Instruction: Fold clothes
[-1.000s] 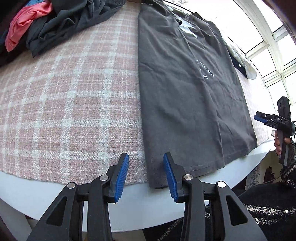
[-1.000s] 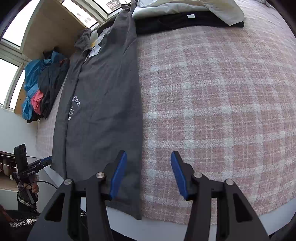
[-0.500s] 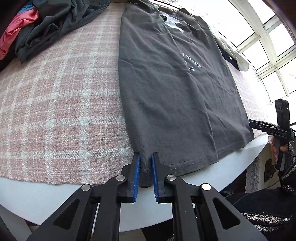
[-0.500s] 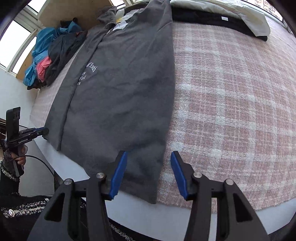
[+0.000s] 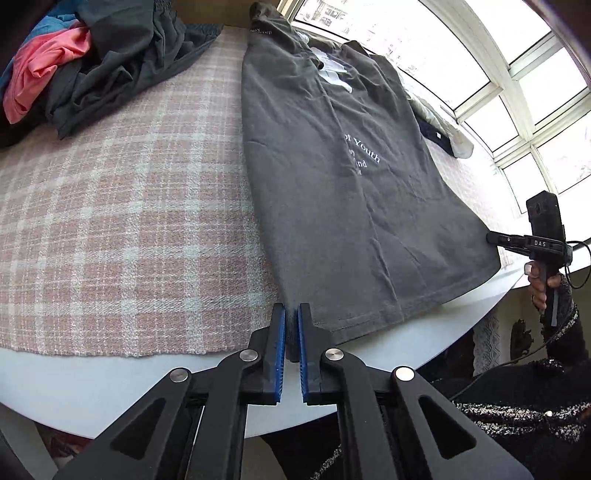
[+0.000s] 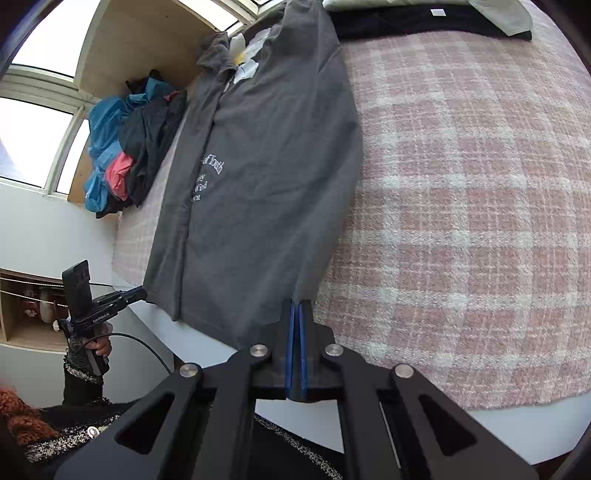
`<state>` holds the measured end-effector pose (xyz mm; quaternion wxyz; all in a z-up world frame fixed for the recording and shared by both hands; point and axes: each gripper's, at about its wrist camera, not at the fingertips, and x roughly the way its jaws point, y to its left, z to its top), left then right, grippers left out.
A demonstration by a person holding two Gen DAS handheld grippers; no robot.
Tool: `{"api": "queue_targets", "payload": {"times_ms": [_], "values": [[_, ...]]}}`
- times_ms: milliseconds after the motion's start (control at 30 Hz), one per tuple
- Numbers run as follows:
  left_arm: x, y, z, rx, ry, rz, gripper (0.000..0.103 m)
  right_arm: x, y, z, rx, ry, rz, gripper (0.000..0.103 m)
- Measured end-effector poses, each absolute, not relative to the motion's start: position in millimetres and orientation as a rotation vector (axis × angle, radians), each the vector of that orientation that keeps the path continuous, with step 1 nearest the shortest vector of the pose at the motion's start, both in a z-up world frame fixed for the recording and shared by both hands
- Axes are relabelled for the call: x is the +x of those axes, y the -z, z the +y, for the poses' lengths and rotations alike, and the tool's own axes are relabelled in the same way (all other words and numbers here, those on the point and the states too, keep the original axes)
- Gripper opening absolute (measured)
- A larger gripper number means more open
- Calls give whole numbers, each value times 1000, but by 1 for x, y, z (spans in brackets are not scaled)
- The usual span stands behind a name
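Note:
A dark grey T-shirt (image 5: 332, 177) with white lettering lies flat and lengthwise on the pink plaid tablecloth (image 5: 129, 192), folded narrow, its hem at the near table edge. My left gripper (image 5: 291, 314) is shut on the hem's left corner. My right gripper (image 6: 297, 310) is shut on the hem's right corner, and the shirt (image 6: 266, 166) stretches away from it. Each gripper also shows in the other's view, the right one (image 5: 495, 237) at the shirt's right corner and the left one (image 6: 138, 293) at its left corner.
A heap of dark, pink and blue clothes (image 5: 85, 62) lies at the far left of the table. Folded black and white garments (image 6: 424, 14) lie at the far right. The white table edge (image 5: 110, 376) runs just in front of the grippers. Windows stand behind.
Both grippers moved in to the hem and closed on its corners: the left one first, the right one in the last half second.

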<state>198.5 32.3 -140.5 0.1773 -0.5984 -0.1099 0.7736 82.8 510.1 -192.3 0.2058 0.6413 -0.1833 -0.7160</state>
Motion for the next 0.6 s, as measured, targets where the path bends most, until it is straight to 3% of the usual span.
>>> {"api": "queue_targets", "payload": {"times_ms": [100,167,200,333,600], "values": [[191,170,33,-1797,-2163,-225,9,83,206,513,1858,1956,-477,3],[193,171,31,-1830,-2180,-185,20,83,206,516,1872,1926,-461,3],[196,166,28,-1835,-2202,-174,20,83,203,517,1879,1917,-434,4],[197,126,39,-1758,-2284,-103,23,58,168,540,1803,2025,-399,20],[91,82,175,-1448,-2220,16,32,-70,87,579,1455,2321,-395,23]]}}
